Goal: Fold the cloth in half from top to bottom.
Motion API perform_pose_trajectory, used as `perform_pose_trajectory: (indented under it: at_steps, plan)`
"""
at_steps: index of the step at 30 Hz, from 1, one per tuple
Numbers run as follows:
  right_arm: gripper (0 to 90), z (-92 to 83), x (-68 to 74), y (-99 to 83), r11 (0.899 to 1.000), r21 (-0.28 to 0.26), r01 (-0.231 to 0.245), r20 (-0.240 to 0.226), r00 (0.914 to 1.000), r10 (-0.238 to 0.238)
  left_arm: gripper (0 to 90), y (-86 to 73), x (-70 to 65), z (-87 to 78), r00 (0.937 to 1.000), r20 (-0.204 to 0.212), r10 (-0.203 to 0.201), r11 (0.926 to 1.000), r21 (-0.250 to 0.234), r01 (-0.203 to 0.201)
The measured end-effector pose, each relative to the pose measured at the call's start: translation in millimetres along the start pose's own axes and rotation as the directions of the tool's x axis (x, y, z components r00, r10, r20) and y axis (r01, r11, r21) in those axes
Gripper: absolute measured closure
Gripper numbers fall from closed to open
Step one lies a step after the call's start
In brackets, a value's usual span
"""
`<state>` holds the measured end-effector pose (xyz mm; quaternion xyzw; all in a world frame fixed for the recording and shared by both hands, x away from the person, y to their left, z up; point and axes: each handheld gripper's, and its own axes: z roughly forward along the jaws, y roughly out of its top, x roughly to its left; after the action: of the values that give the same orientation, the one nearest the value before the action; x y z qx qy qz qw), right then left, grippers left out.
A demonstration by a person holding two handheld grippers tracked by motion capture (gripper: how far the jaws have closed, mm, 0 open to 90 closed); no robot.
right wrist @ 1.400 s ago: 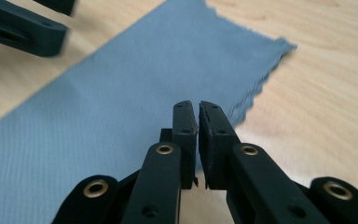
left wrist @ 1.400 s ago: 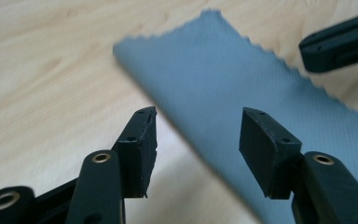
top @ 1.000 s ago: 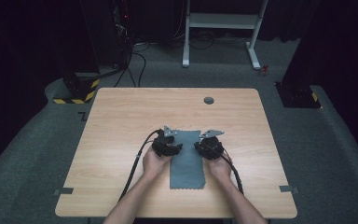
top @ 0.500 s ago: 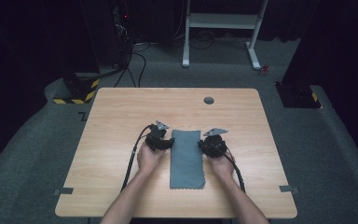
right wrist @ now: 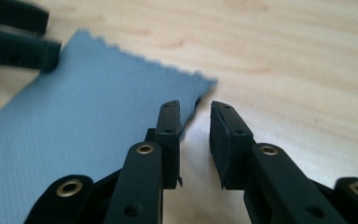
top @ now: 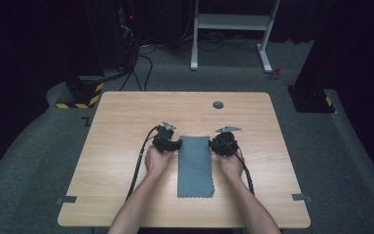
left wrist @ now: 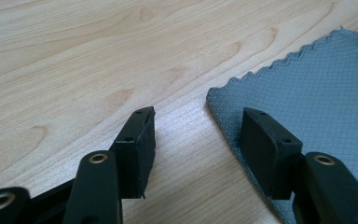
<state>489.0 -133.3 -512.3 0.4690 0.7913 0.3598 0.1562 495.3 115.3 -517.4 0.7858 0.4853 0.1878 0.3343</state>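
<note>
Fingers (left wrist: pixel 137 140) of the left gripper (top: pixel 167 141) are spread, just opening, nothing between them; right gripper (top: pixel 224 143) fingers (right wrist: pixel 170 135) have parted too, empty. The grey cloth (top: pixel 195 165) lies flat on the counter (top: pixel 117 126), between the grippers, stretching toward six o'clock.

No words, numbers or brand names can be read here — not on the cloth (top: pixel 195 165), and not on the table (top: pixel 126 122) under it.
</note>
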Motion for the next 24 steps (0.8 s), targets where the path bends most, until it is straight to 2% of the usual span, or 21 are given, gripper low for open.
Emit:
perform_pose_trajectory:
  at_steps: [2, 3, 6, 8, 15, 19, 24]
  plan:
    - [72.8, 1.5, 0.0, 1.8, 1.0, 0.001, -0.011, 0.003, 0.9999, 0.011, 45.6, 0.4, 0.0, 0.1, 0.9999, 0.0, -0.012, 0.9999, 0.001, 0.012]
    - [71.9, 7.1, 0.3, 6.5, 1.0, 0.028, -0.013, 0.01, 0.9999, 0.013, 46.0, 1.6, 0.3, 0.7, 0.9999, -0.006, -0.011, 0.9999, 0.007, 0.011]
    - [71.3, 9.5, 2.1, 10.8, 1.0, 0.013, -0.014, 0.028, 0.9995, 0.014, 46.0, 4.3, 0.5, 2.0, 0.9999, -0.013, -0.002, 0.9998, 0.018, 0.002]
    - [70.5, 13.3, 2.4, 13.1, 0.999, 0.035, -0.013, 0.032, 0.9994, 0.012, 46.4, 7.4, -1.5, 4.1, 0.9997, -0.023, -0.004, 0.9996, 0.028, 0.005]
    - [71.5, 21.3, 5.4, 18.0, 0.998, 0.058, 0.018, 0.053, 0.9984, -0.021, 51.1, 9.6, -4.2, 5.0, 0.9999, -0.014, 0.003, 0.9995, 0.032, -0.002]
    - [77.4, 21.5, 5.0, 18.0, 0.998, 0.058, 0.033, 0.046, 0.9983, -0.036, 58.0, 10.7, -8.4, 7.1, 0.9999, -0.003, 0.01, 0.9998, 0.02, -0.01]
    - [86.3, 21.9, 5.6, 17.9, 0.998, 0.061, 0.033, 0.02, 0.9992, -0.035, 67.8, 14.9, -10.7, 9.1, 0.9996, 0.027, 0.009, 0.9994, 0.034, -0.01]
